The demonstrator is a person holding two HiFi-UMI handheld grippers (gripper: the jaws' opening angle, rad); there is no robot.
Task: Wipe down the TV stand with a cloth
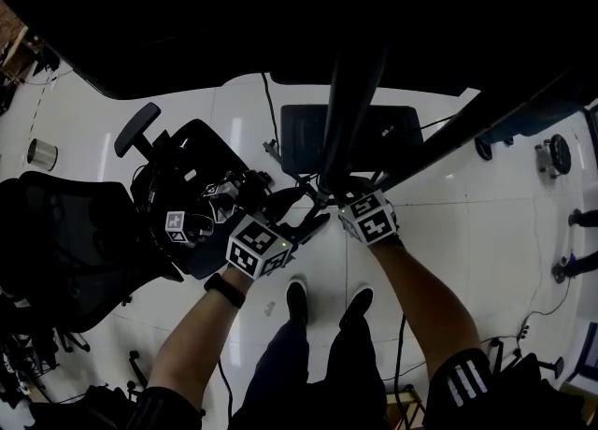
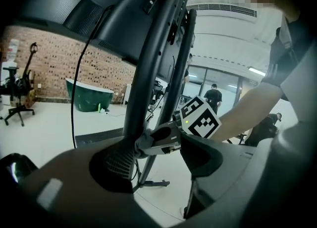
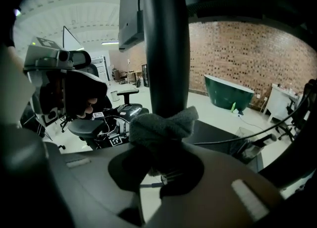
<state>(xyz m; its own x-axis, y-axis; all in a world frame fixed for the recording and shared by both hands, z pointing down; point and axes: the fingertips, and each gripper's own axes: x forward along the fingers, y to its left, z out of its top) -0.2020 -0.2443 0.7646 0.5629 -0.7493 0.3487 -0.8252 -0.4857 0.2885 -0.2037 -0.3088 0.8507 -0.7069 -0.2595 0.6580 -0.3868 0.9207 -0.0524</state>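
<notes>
Your right gripper (image 1: pixel 348 202) is clamped on the cloth (image 3: pixel 163 125), mid-frame against the stand's pole (image 3: pixel 166 43). The cloth looks soft, light and floppy, so pinch a thick bunched fold. Your left gripper (image 1: pixel 306 222) gapes empty beside the pole.

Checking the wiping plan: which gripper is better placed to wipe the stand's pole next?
Right. The right gripper has its jaws shut on the grey cloth against the pole; the left gripper holds no cloth.
</notes>
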